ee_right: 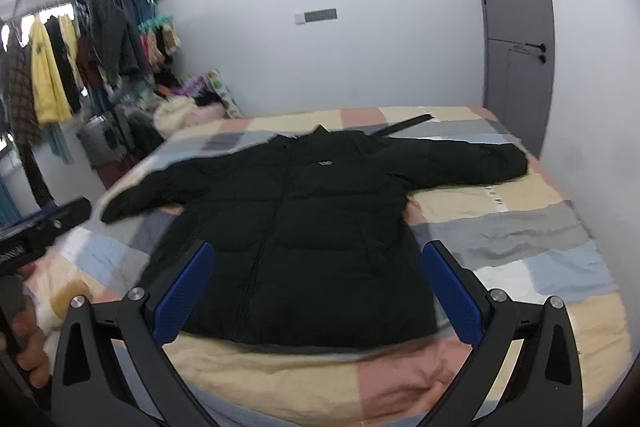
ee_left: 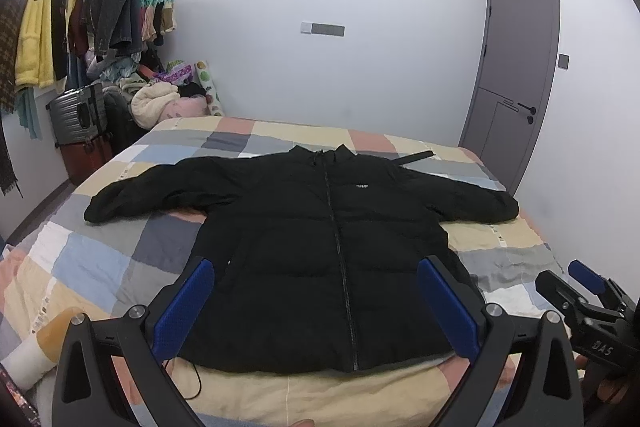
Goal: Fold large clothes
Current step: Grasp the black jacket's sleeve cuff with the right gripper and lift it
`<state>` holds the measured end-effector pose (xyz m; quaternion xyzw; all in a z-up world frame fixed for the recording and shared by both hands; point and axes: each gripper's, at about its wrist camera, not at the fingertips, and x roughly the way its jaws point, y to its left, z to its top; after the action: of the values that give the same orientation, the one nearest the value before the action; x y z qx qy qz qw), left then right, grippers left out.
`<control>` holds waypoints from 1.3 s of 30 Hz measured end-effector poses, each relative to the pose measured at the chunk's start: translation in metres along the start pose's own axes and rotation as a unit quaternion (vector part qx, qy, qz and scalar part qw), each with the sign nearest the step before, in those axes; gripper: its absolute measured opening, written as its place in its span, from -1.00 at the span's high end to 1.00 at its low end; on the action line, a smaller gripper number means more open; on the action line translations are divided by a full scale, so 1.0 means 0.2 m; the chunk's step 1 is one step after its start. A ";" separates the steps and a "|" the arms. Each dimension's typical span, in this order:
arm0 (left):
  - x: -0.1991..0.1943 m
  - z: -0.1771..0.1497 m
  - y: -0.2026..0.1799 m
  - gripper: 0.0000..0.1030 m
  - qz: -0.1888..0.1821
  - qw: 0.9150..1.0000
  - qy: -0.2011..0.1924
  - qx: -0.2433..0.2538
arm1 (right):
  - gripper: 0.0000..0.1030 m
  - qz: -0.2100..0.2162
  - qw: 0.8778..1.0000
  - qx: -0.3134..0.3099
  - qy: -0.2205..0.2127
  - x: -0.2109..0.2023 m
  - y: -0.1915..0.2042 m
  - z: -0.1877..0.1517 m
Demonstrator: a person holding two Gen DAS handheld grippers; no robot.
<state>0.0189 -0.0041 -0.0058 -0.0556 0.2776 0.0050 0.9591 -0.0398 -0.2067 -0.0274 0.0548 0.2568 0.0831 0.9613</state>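
Left gripper (ee_left: 316, 301) fingers spread wide, empty, above jacket hem. Right gripper (ee_right: 318, 293) likewise spread, empty. Black jacket (ee_left: 320, 251) flat on patchwork bed (ee_left: 100, 259), front up, zipped, sleeves out to both sides, collar toward far wall.

Right gripper (ee_right: 316, 291) held above near edge of bed (ee_right: 520, 239), blue pads (ee_right: 452, 291) spread wide, nothing between them. Black puffer jacket (ee_right: 304, 227) lies flat, front up, zipped, straight ahead of the fingers; hem nearest, collar farthest. One sleeve runs out beyond the right finger, the other beyond the left. Small white chest label (ee_right: 326, 163) ahead, centre. Patchwork cover under jacket. Left gripper (ee_right: 44, 223) at far left, blurred, jaw state unclear; a hand (ee_right: 28, 343) below it. Grey door (ee_right: 516, 27) far ahead right; clothes rack (ee_right: 80, 59) far ahead left
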 end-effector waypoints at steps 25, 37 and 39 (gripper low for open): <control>0.64 0.09 0.20 -0.99 -0.006 1.000 -0.007 -0.017 | -1.00 -0.014 0.998 0.016 -0.054 0.45 -0.31 0.29; 1.10 -0.06 0.34 -0.99 -0.012 0.998 0.028 -0.061 | -0.99 -0.070 0.979 0.191 -0.025 1.00 -1.48 0.51; 1.16 -0.07 0.34 -0.99 -0.010 0.997 0.040 -0.064 | -0.91 -0.076 0.966 0.246 -0.023 1.13 -1.71 0.46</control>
<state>0.2043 0.0576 -0.1491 -0.1200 0.3141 0.0106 0.9417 0.2441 -0.5059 -0.1072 0.2722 0.2504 -0.0570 0.9273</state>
